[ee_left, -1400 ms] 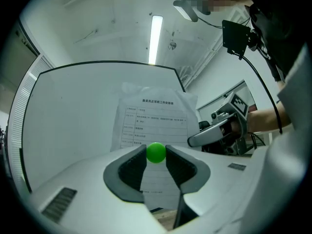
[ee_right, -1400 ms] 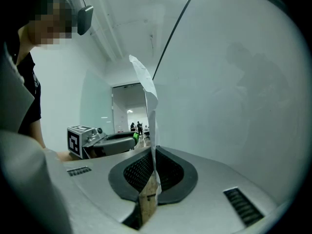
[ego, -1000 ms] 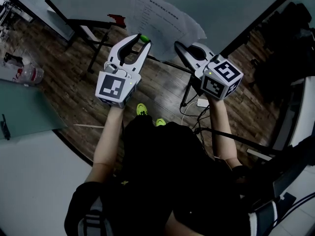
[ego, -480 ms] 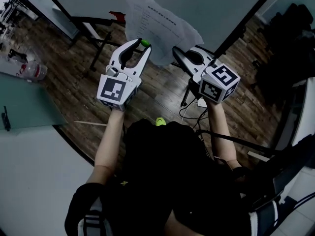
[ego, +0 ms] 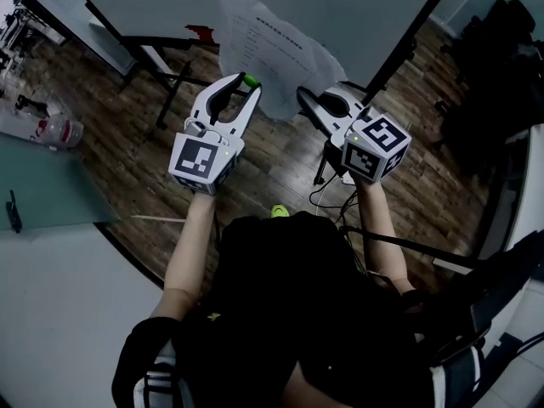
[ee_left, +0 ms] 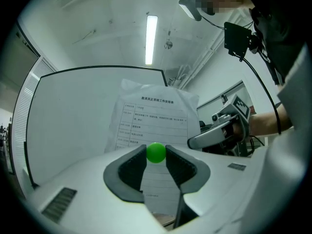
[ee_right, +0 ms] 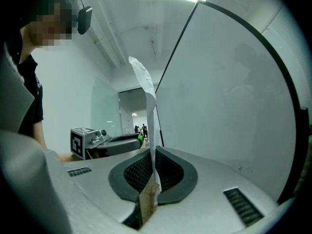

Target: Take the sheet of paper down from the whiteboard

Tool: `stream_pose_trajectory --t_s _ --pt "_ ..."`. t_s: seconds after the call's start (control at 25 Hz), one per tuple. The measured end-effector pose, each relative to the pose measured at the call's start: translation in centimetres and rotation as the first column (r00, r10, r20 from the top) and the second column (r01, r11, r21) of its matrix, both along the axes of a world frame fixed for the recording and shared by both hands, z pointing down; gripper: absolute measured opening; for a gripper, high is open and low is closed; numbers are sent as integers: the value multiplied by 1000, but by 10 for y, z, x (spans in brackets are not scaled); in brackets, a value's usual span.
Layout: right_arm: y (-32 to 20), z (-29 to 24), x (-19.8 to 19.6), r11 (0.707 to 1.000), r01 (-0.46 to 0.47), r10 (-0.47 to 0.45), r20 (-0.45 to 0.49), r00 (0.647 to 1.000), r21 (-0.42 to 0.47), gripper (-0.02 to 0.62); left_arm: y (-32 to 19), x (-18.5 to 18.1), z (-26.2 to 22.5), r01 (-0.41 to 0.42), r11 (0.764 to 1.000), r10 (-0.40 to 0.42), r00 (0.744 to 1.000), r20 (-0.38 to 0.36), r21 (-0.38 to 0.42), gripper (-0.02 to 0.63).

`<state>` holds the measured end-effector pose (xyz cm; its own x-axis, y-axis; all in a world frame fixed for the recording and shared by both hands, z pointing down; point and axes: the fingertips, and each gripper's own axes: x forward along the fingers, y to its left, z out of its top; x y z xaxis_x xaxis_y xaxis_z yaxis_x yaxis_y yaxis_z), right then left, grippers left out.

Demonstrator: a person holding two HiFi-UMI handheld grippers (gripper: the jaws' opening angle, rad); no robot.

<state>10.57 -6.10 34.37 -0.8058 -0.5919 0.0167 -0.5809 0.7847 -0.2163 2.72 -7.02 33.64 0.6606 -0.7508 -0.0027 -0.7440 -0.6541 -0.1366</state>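
A printed sheet of paper (ego: 274, 51) hangs curled in front of the whiteboard (ego: 331, 7). My right gripper (ego: 303, 95) is shut on the sheet's lower right edge. In the right gripper view the paper (ee_right: 148, 96) runs edge-on between the pads of the right gripper (ee_right: 152, 152) and stands off the whiteboard (ee_right: 229, 96). My left gripper (ego: 243, 83) is just left of the sheet, shut on a small green ball (ego: 250, 80). In the left gripper view the green ball (ee_left: 156, 152) sits between the tips of the left gripper (ee_left: 156, 154), with the paper (ee_left: 157, 115) behind it.
The whiteboard's dark stand legs (ego: 174, 75) spread on the wooden floor, with a red object (ego: 201, 32) by them. A plastic bottle (ego: 58, 130) lies on a glass table (ego: 42, 189) at the left. Cables (ego: 336, 195) trail below the right gripper. Dark chairs (ego: 497, 83) stand at the right.
The head view has drifted slightly. Both grippers, the green ball and the paper keep their places.
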Motion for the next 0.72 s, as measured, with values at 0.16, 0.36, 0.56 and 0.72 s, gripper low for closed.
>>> stream_pose_trajectory --t_s 0.16,0.36,0.56,0.72 --pt "3 -1 0 1000 -7 7 -4 1000 -6 20 1 1 0 -8 1000 8 1000 4 -7 143" --pt "5 -3 0 1000 -15 15 -4 1000 -2 18 2 1 -3 -20 1000 20 1000 -4 -4 143" --pt "6 -5 -3 1000 -8 8 0 1000 5 19 2 1 -4 -21 1000 21 1000 -3 -1 143" --pt "8 -8 -2 1000 -3 3 -3 1000 6 20 3 4 -9 -20 1000 20 1000 -2 1 143"
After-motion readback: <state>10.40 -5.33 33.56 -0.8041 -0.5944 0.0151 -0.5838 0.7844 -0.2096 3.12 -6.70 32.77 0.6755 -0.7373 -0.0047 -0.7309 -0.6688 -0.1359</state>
